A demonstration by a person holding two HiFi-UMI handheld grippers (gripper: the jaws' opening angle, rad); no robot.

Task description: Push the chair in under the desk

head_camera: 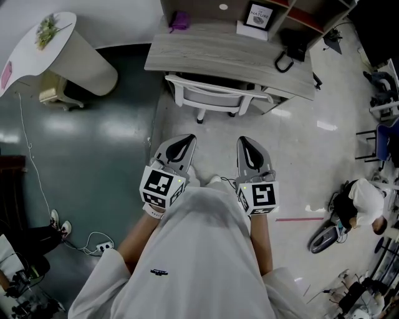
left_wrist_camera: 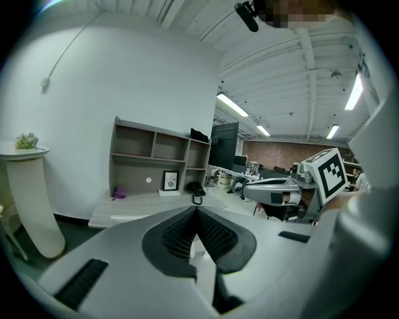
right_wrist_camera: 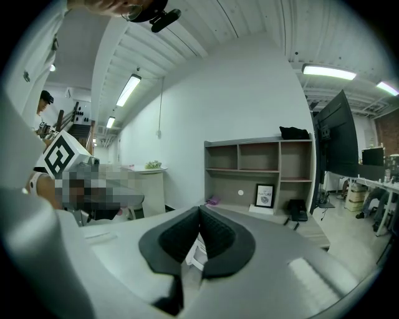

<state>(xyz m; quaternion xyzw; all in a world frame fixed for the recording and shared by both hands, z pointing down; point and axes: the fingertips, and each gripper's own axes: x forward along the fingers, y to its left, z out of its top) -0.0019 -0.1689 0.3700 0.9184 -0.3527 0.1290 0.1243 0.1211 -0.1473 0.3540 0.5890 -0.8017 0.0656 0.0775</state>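
Note:
A white chair [head_camera: 215, 98] stands tucked part way under the grey wooden desk [head_camera: 218, 53], its back towards me. Both grippers are held close to my body, well short of the chair. My left gripper [head_camera: 181, 142] is shut with nothing between its jaws. My right gripper [head_camera: 247, 144] is likewise shut and empty. In the left gripper view the desk [left_wrist_camera: 134, 205] and its shelf unit [left_wrist_camera: 156, 156] lie ahead beyond the shut left gripper [left_wrist_camera: 197, 212]. The right gripper view shows the desk [right_wrist_camera: 274, 218] past the shut right gripper [right_wrist_camera: 199, 215], with a strip of white chair [right_wrist_camera: 194, 252] between the pads.
A framed picture [head_camera: 259, 17], a purple object [head_camera: 179, 22] and a black phone [head_camera: 293, 47] sit on the desk. A white curved counter [head_camera: 59, 53] stands at left. A power strip and cable [head_camera: 100, 247] lie on the dark floor. A person crouches at right [head_camera: 365, 202].

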